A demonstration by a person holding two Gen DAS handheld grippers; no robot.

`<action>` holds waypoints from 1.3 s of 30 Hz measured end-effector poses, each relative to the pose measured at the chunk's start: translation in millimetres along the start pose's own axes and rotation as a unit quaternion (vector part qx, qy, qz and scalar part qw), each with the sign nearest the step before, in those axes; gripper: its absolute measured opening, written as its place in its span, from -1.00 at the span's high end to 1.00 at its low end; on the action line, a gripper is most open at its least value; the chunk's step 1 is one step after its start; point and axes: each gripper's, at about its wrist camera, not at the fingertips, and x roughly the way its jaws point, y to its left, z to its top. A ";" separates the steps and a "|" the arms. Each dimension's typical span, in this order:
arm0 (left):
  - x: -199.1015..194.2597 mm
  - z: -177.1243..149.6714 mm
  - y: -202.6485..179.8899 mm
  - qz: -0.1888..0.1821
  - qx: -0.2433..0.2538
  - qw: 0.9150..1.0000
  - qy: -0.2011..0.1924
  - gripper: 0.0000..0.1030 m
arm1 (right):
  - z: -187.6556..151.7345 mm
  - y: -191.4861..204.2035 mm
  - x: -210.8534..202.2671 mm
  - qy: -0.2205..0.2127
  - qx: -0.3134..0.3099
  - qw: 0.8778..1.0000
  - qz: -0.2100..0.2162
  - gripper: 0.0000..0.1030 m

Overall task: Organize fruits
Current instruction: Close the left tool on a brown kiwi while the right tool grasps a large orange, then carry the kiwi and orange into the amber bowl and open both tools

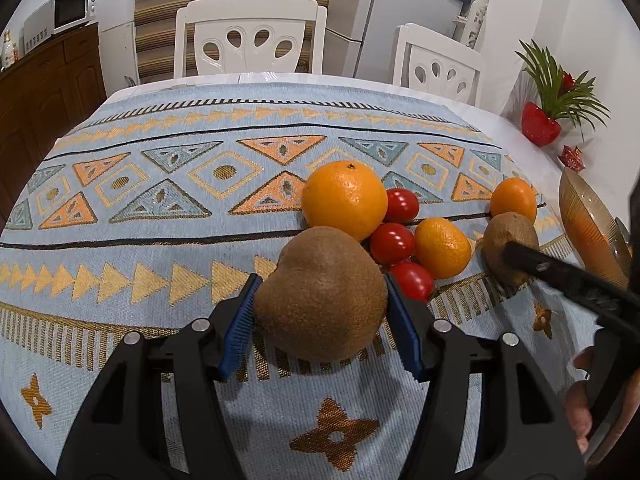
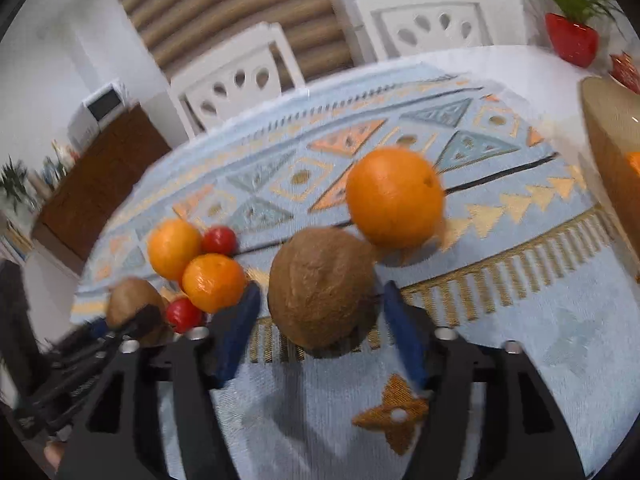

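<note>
A large brown kiwi [image 1: 320, 296] lies on the patterned cloth [image 1: 120, 240] of the table, between the blue pads of the left tongs [image 1: 320, 308]; the pads sit against its sides or just beside them, and whether they grip it cannot be told. A second kiwi [image 2: 322, 286] lies between the right tongs [image 2: 320, 320], which stand open with a gap on each side. Just behind the first kiwi are a big orange [image 1: 345, 199], three red tomatoes [image 1: 392, 243] and a mandarin [image 1: 442, 247], clustered and touching. Another mandarin [image 1: 513, 199] sits just behind the second kiwi. A glass bowl [image 1: 588, 228] stands near the table's right edge with something orange inside. The cloth's left half is open. Two white chairs [image 1: 250, 36] stand at the far edge, and a red potted plant [image 1: 542, 122] at the far right.
</note>
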 end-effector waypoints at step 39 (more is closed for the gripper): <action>-82.7 52.4 -178.1 -0.145 0.097 0.981 -0.080 -0.18 | 46.7 -122.3 -185.2 -0.150 0.089 0.980 -0.097 -0.12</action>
